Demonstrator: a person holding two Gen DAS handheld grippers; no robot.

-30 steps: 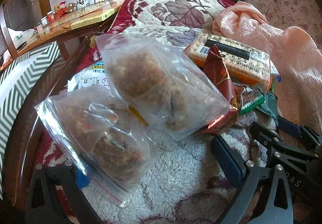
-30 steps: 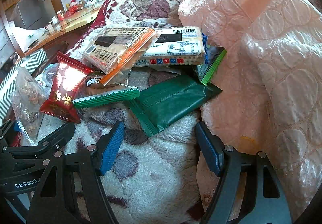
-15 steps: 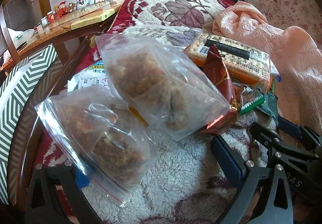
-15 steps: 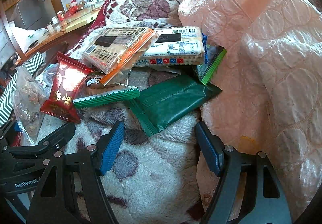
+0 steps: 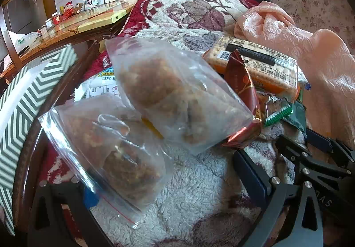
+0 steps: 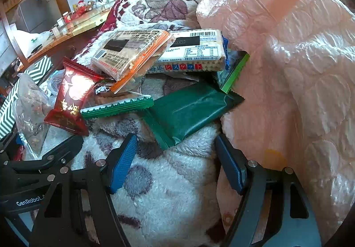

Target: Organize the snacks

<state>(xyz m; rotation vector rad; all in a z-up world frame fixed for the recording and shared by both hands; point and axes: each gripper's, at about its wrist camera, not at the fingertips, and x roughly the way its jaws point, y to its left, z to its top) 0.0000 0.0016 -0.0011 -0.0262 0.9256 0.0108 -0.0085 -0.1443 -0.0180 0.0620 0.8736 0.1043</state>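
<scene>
Snacks lie in a pile on a fleecy flowered blanket (image 6: 168, 182). In the left wrist view two clear zip bags of brown snacks lie ahead: a near one (image 5: 106, 149) over my left finger and a farther one (image 5: 173, 100). My left gripper (image 5: 168, 182) is open, just behind them. A red packet (image 5: 241, 89) and a cracker pack (image 5: 261, 67) lie to the right. In the right wrist view my right gripper (image 6: 175, 158) is open just short of a dark green packet (image 6: 190, 111). The red packet (image 6: 71, 98), an orange-edged cracker pack (image 6: 133, 51) and a biscuit pack (image 6: 193, 53) lie beyond.
A pink quilted cloth (image 6: 292, 58) is heaped on the right against the right finger. A box with green-and-white chevrons (image 5: 24, 96) stands at the left past a dark wooden rim (image 5: 26, 158). A glass-topped table (image 5: 77, 22) stands far left.
The chevron box at the left has come further into the left wrist view. The grippers and snacks have not moved.
</scene>
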